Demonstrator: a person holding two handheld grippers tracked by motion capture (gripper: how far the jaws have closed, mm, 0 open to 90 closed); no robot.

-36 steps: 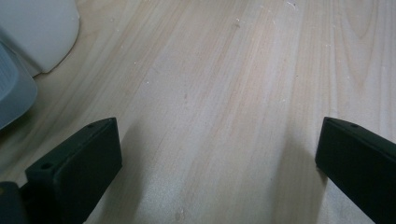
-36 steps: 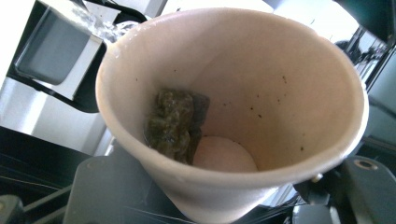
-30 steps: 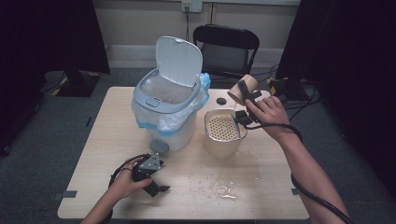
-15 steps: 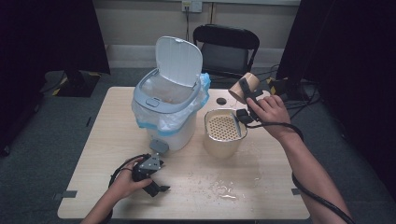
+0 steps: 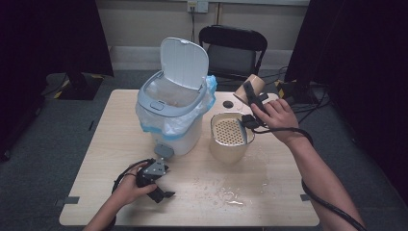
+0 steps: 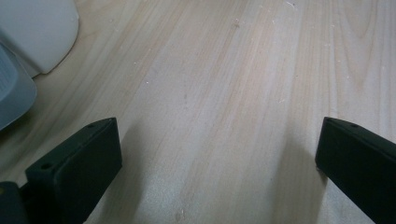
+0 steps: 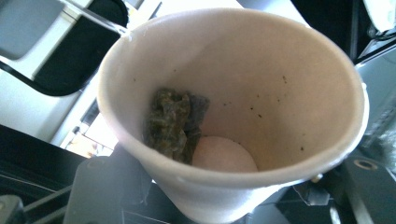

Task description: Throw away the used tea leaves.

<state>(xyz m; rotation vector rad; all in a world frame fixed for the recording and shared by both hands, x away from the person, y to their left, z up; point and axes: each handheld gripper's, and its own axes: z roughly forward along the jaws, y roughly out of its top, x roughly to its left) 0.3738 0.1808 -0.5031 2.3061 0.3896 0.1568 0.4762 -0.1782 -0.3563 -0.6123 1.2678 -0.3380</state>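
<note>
The left gripper point(image 5: 161, 187) rests open on the table point(image 5: 96, 159), idle, below the open-lidded bin point(image 5: 173, 110). Right of it, the strainer pot point(image 5: 232, 137) looks drained. The right gripper point(image 5: 252, 96) clamps the tilted cup point(image 7: 233, 112) above that pot, wet leaves point(image 7: 173, 123) clinging inside, so I judge emptying remains.
</note>
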